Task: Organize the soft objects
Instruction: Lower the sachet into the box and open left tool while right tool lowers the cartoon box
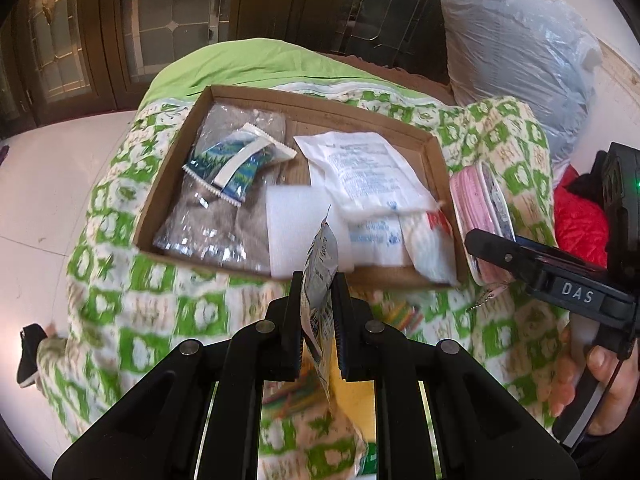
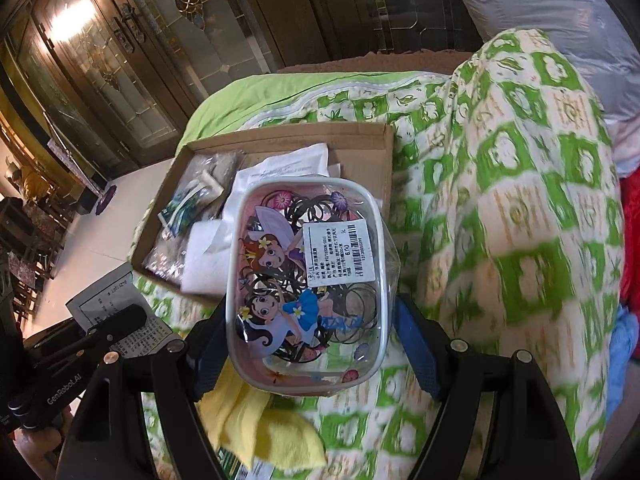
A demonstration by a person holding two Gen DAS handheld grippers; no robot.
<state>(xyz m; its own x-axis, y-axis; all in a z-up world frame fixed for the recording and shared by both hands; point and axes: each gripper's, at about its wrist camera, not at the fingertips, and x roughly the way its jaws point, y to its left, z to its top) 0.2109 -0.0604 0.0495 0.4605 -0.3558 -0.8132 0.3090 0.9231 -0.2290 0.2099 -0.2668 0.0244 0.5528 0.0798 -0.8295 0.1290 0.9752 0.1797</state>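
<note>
Partly hidden, a packet (print blurred) sits pinched in the left tool.

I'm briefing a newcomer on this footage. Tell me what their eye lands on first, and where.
First, the clear pouch with cartoon fairies and dark hair ties, held in the right claw above the green-and-white quilt. Next, the shallow cardboard box on the quilt, already holding packets. Then the thin printed sachet pinched upright in the left claw, just short of the box.

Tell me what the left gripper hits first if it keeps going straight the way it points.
Likely the cardboard box, about its near edge by the white foam block; depth is unclear. The left gripper holds a printed sachet.
</note>
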